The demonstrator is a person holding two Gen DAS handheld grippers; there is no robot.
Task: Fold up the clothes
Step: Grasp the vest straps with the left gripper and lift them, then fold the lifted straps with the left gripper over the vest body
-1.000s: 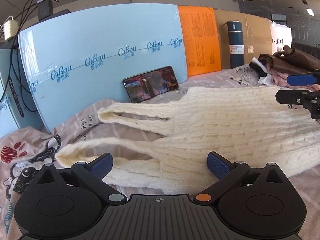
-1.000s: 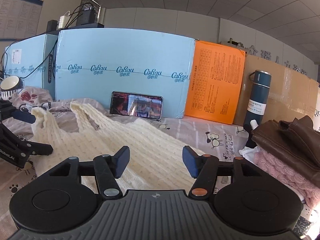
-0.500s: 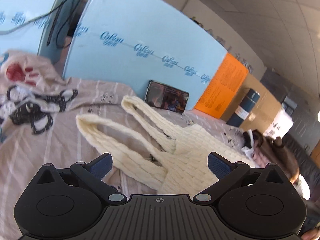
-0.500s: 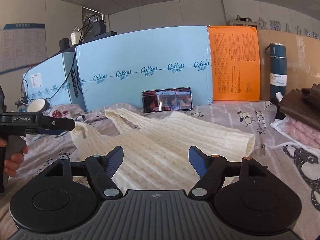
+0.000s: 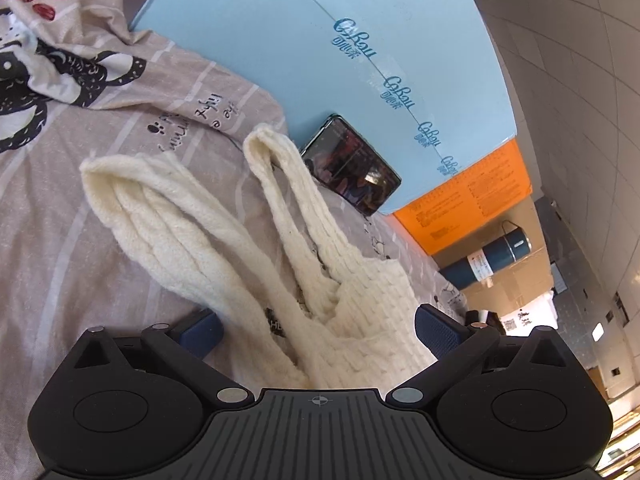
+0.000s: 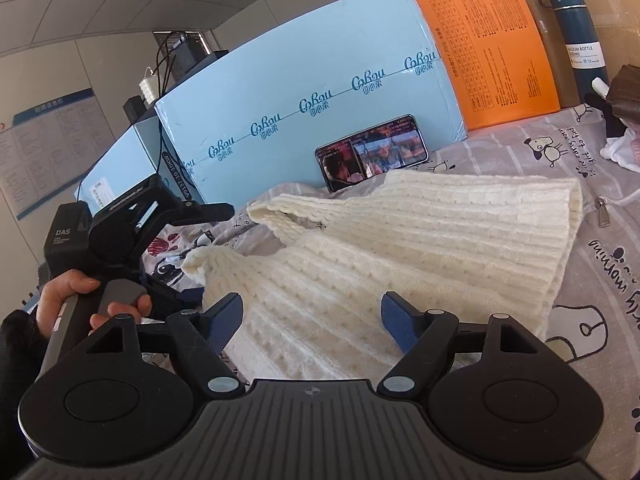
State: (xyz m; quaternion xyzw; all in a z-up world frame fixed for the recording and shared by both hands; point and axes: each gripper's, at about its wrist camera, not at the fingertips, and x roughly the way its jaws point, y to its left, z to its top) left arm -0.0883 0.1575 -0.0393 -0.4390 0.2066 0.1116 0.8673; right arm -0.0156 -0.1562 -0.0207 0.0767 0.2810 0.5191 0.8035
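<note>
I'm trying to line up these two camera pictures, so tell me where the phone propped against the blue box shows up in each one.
Left wrist view: the phone sits right of centre in the upper half, tilted, just beyond the cream knit top's straps.
Right wrist view: the phone is near centre in the upper half, behind the top.
Shared landmark: the light blue box it leans on.

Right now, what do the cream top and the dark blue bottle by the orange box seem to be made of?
Cream top: chunky knit, likely wool or acrylic yarn; raised ribs and woven-looking stitches show, matte and soft. Fibre type cannot be told.
Dark blue bottle: probably painted metal; smooth satin body, label reading "vacuum bottle", loop on the lid. The material under the coating is not visible.
</note>
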